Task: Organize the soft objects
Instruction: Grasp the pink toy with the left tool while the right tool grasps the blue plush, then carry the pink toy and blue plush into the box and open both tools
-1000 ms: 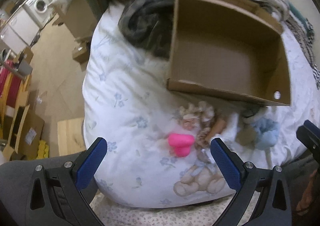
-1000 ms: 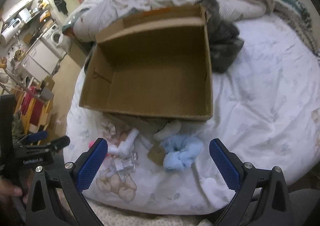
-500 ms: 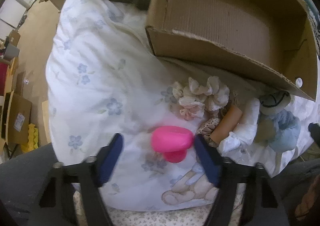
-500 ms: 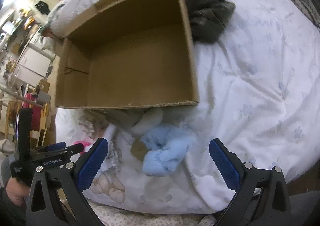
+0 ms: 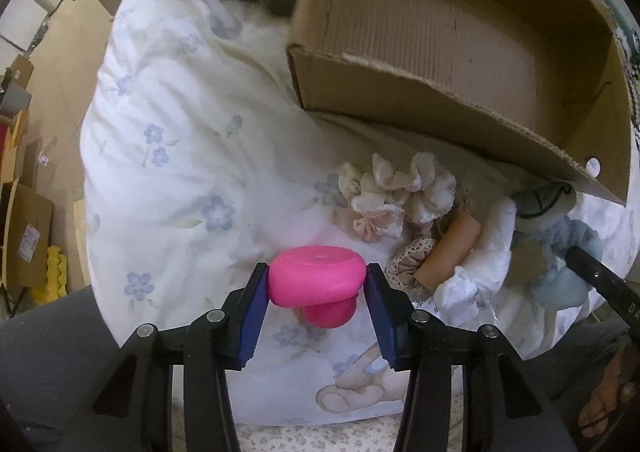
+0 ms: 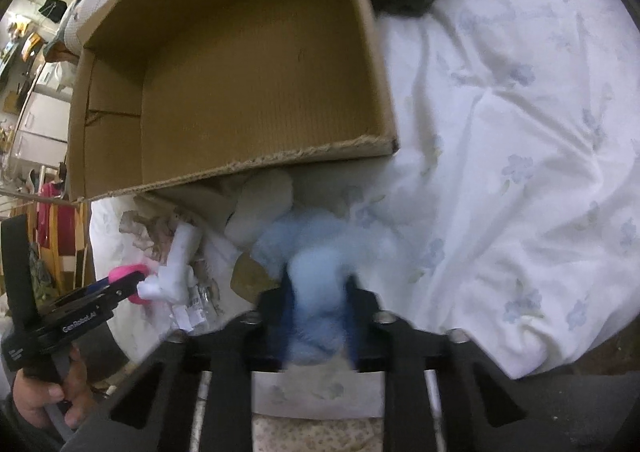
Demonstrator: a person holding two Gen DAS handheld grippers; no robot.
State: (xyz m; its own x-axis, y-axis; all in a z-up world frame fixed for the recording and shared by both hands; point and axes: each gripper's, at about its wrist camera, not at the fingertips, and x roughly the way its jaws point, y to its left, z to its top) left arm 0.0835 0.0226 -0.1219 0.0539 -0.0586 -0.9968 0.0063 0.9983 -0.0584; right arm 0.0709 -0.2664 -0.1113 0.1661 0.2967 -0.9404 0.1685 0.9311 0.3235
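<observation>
Right gripper (image 6: pixel 318 316) closing on pale blue plush (image 6: pixel 320 272), open cardboard box (image 6: pixel 372 64) behind

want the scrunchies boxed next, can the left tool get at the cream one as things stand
Probably not yet: the left tool is closing on the pink toy. The cream scrunchie lies uncovered on the duvet just past it, so the way looks free once the toy is dropped.

Soft, even indoor light, fisheye bending — dark vignetted corners, right wrist view motion-blurred
</observation>
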